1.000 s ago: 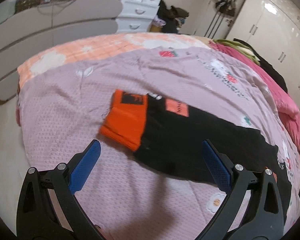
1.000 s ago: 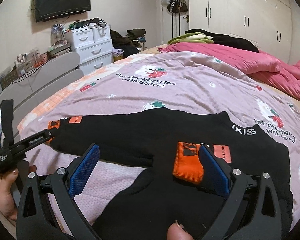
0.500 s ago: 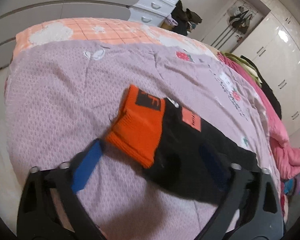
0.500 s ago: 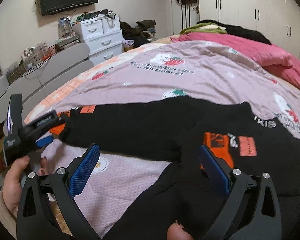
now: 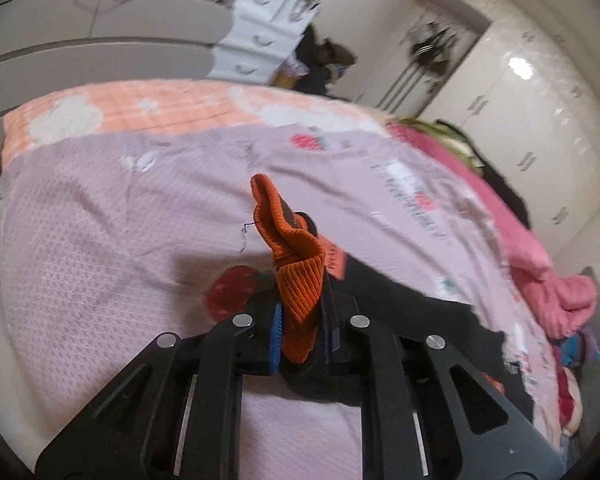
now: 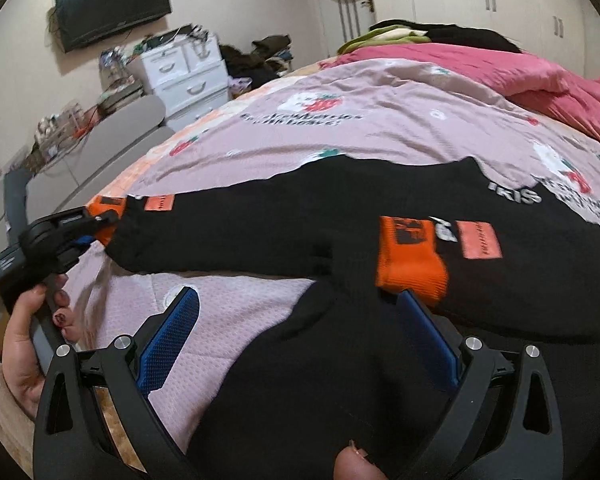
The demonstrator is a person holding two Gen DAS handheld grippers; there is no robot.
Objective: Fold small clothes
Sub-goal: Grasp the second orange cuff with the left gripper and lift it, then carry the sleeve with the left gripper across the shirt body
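As ribbed orange cuff bunches, left gripper closes.

- Black sweater: small knit, spread flat on the bed, white lettering at the neck, pale orange patches by each cuff.
- Left orange cuff: ribbed, bunched upright, lifted.
- Right orange cuff: lies flat on the sweater's body.
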